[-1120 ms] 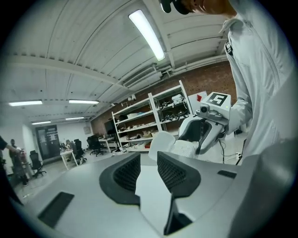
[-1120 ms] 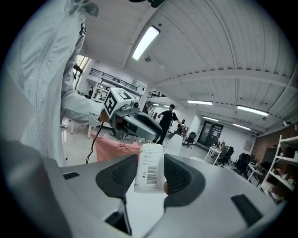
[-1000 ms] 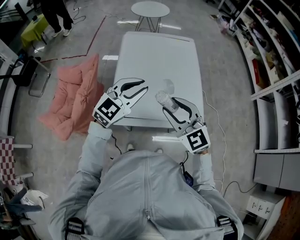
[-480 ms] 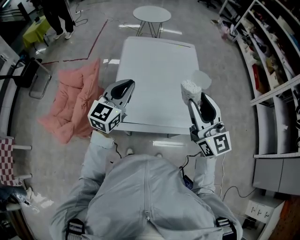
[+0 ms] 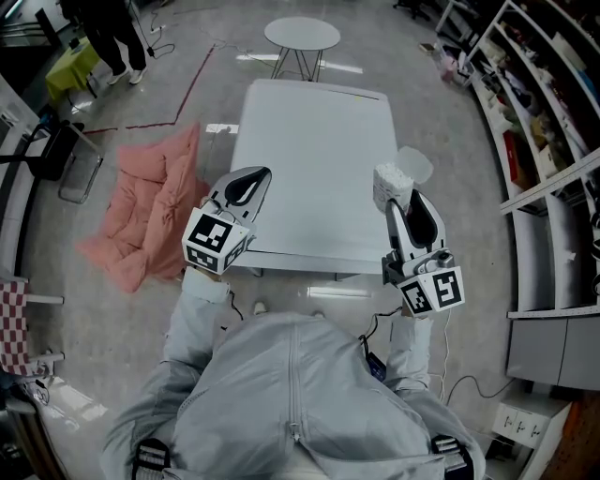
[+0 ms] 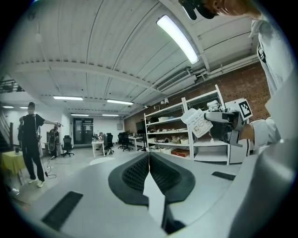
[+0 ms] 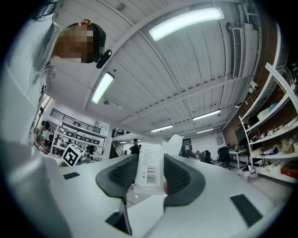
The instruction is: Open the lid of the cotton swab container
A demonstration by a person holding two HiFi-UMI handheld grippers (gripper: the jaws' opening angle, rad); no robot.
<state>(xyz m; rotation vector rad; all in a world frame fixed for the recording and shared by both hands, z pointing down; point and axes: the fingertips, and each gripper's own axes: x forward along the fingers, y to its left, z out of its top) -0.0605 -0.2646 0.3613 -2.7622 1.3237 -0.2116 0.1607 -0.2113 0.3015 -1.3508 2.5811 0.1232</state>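
My right gripper (image 5: 395,194) is shut on the cotton swab container (image 5: 387,183), a clear tub packed with white swabs, and holds it above the right edge of the white table (image 5: 314,141). The tub's round lid (image 5: 414,164) stands flipped open to the right. In the right gripper view the labelled container (image 7: 150,169) sits between both pads, with the lid (image 7: 175,142) raised behind it. My left gripper (image 5: 257,175) hovers over the table's left front part, shut and empty. The left gripper view shows its jaws (image 6: 149,155) pressed together and the container (image 6: 199,122) off to the right.
A pink quilt (image 5: 155,202) lies on the floor left of the table. A small round table (image 5: 301,34) stands beyond the far end. Shelving (image 5: 548,122) runs along the right. A person (image 5: 108,28) stands far left, near a folding chair (image 5: 56,150).
The left gripper's jaws went from open to shut and it drew away to the left. The right gripper carried the container up and to the right, from the table's middle front.
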